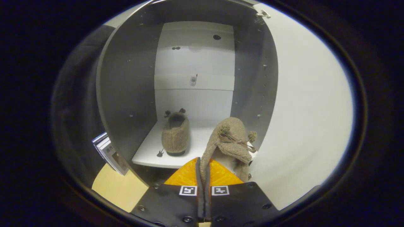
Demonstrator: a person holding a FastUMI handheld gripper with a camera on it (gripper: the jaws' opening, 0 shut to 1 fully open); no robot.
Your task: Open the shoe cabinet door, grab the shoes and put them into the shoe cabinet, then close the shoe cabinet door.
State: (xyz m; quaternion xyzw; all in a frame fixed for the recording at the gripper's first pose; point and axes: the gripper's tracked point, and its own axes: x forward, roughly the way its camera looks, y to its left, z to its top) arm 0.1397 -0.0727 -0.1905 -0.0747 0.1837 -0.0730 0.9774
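Fingers pinch the second slipper's rim at the shelf edge, right of the stowed slipper.

One slipper sits on the cabinet shelf, a second slipper hangs nearer and to its right, with the open door rightmost.

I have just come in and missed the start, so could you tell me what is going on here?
A person is putting a pair of fuzzy brown slippers into a shoe cabinet with a hand-held gripper. The cabinet door stands open to the right. One slipper already sits on the white shelf inside. The gripper's fingers are shut on the second slipper, pinching its edge and holding it at the cabinet's opening, not yet set down.
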